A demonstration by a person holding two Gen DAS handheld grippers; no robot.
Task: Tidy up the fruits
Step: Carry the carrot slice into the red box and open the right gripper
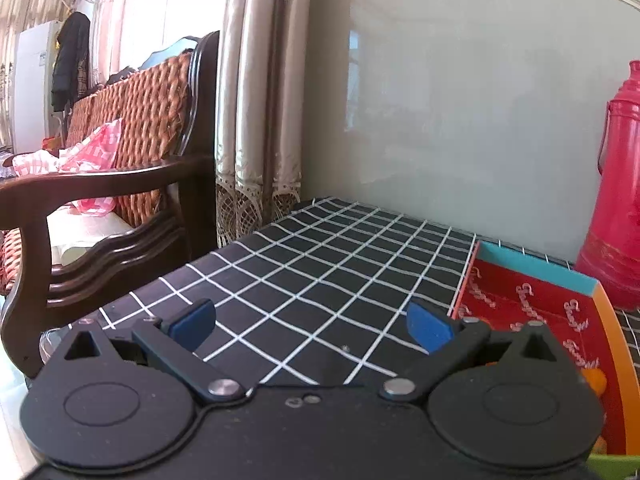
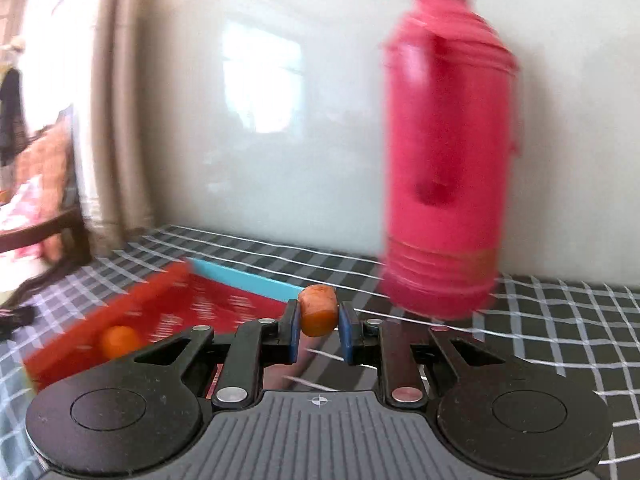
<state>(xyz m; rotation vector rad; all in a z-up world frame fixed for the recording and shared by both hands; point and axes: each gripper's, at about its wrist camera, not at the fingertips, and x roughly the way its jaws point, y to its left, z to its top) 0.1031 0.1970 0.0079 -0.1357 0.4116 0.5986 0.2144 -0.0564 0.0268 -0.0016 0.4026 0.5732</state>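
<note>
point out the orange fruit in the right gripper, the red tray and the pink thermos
orange fruit (image 2: 317,310), right wrist view, middle of its front face
red tray (image 1: 532,312), left wrist view, bare red floor
pink thermos (image 2: 448,152), right wrist view, middle of its body

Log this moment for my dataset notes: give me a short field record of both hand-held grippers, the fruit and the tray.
left hand-held gripper: open, holding nothing, above the checked tablecloth
right hand-held gripper: shut on a small orange fruit
tray: red, with blue far edge, lying on the cloth
fruit in tray: one orange fruit visible
background: pink thermos standing by the wall
image quality: right view motion-blurred
</note>
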